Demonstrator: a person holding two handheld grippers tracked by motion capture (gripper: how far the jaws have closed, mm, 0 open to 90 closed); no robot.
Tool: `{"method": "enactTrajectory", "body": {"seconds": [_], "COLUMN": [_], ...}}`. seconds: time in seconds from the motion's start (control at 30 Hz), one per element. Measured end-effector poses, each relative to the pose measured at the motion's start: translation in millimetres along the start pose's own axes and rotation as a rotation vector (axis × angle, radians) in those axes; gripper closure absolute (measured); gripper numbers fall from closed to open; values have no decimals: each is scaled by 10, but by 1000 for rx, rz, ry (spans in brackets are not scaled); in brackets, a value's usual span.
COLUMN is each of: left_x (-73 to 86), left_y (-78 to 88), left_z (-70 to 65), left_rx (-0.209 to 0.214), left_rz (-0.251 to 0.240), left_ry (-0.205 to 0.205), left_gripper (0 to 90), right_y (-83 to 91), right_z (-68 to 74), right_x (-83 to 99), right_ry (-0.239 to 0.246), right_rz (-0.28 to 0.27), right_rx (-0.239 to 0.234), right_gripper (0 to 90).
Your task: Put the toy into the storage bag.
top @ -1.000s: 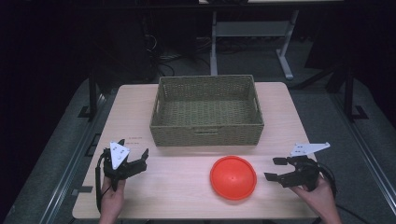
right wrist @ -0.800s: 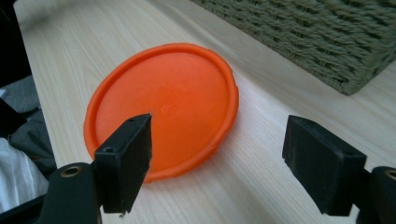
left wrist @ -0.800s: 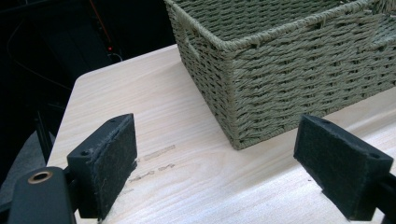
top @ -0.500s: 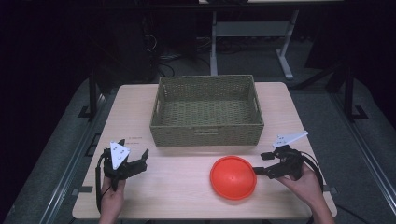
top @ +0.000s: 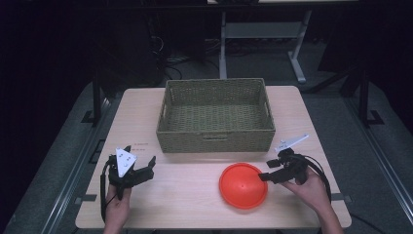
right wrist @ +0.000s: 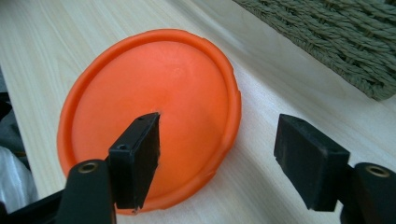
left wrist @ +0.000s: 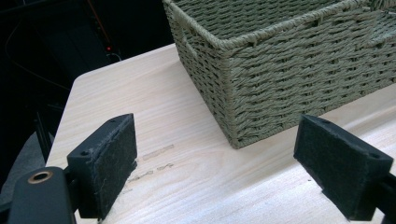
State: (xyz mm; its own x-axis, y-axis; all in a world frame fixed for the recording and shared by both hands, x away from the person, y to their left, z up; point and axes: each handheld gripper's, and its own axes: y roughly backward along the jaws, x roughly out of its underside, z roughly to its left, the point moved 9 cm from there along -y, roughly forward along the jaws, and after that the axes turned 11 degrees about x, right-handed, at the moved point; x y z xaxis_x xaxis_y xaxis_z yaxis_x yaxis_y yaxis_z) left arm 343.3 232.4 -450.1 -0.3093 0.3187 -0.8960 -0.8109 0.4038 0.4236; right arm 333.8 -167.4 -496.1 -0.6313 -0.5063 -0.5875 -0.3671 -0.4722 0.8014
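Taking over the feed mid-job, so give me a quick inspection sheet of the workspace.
Surface: light wood table, bare near its front edge.
Job's things: orange dish lying flat on the table; woven basket behind it, nothing seen inside.
Clutter: nothing seen.
Grippers: right hand-held gripper jaws have just been closing, one above the dish, rim between them, pads not pressing; left hand-held gripper open, holding nothing.
Cables: one trails from each gripper.
Surroundings: dark floor, grey stand legs behind.

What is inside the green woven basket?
The rectangular green woven basket shows only its bare woven floor in the high view; the strip just behind its near wall is hidden.
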Motion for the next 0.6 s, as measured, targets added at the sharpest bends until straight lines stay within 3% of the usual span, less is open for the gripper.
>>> {"method": "enactTrajectory", "body": {"seconds": [0.3, 0.4, 0.6], "left_x": [0, -1, -4], "left_y": [5, 5, -4], "left_z": [-5, -11, -27], "left_rx": [-1, 1, 2], "left_rz": [5, 4, 5], "left_ry": [-10, -8, -17], "left_gripper": [128, 128, 128], "right_y": [-183, -224, -310], "right_z": [-19, -10, 0], "right_x": [16, 26, 61], "right_ry": [-5, -11, -14], "right_rz": [45, 61, 93], "right_rx": [4, -14, -30], "right_gripper": [375, 452, 519]}}
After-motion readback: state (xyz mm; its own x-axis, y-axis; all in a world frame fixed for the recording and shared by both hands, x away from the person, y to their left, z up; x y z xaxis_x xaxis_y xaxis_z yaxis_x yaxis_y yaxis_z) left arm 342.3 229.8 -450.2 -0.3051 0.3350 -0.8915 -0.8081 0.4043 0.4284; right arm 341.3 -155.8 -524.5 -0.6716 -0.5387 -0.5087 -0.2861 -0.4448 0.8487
